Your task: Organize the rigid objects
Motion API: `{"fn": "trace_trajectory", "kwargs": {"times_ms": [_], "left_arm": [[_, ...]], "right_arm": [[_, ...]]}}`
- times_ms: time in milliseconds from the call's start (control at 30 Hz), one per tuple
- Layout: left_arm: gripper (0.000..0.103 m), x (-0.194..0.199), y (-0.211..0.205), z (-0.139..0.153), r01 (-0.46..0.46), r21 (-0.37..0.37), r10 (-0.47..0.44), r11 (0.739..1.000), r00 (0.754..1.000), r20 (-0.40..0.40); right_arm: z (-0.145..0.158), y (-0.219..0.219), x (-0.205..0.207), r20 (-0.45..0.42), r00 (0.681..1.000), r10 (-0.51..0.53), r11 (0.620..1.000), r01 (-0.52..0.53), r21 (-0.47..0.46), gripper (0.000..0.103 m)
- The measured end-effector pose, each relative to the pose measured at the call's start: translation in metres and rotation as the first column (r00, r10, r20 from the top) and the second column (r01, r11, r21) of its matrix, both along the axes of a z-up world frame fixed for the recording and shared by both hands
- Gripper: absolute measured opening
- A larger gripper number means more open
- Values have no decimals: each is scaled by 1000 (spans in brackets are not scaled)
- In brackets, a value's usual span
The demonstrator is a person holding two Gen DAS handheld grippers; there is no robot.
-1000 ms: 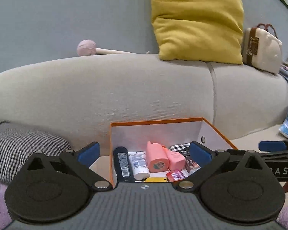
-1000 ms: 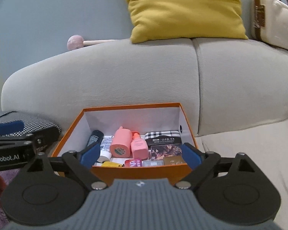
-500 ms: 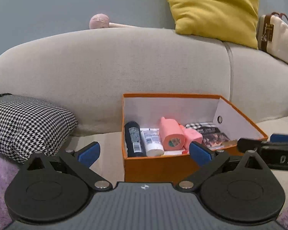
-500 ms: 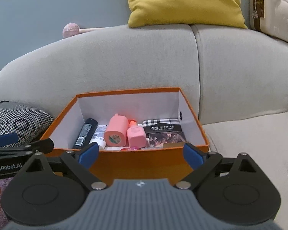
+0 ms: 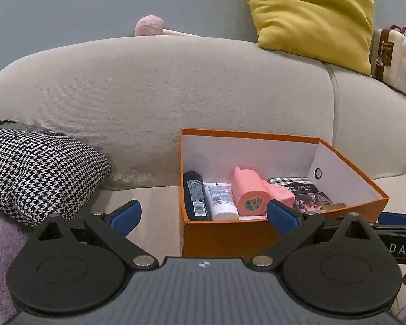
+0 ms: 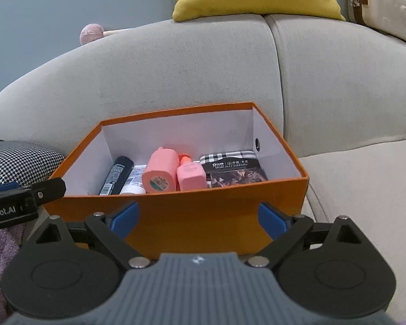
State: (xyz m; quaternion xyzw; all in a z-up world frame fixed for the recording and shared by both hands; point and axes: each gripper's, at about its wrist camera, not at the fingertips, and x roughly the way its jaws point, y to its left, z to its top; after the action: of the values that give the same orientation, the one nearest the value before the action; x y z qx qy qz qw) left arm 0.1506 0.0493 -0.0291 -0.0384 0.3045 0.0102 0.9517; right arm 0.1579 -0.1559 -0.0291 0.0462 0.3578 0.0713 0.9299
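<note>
Orange box — white inside, bottles lying packed, both grippers' jaws wide — empty.

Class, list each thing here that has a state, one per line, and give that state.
orange box: open, no lid, filled
black bottle: lying down
large pink bottle: lying down
small pink bottle: capped
left gripper: open, empty
right gripper: open, empty

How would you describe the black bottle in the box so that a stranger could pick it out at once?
Find the orange box on the grey sofa. Its items lie in a row; the black bottle is at the far left, beside a white tube. It is the only dark, slim cylinder there.
</note>
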Motion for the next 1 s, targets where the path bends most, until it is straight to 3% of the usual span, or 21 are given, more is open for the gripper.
{"fn": "trace_trajectory", "kwargs": {"times_ms": [1000], "left_arm": [[103,2,-8,-8,15,4,-15,1000,999,-52]], "right_arm": [[0,1,-4,2,1000,-1,1000,1,4,95]]}}
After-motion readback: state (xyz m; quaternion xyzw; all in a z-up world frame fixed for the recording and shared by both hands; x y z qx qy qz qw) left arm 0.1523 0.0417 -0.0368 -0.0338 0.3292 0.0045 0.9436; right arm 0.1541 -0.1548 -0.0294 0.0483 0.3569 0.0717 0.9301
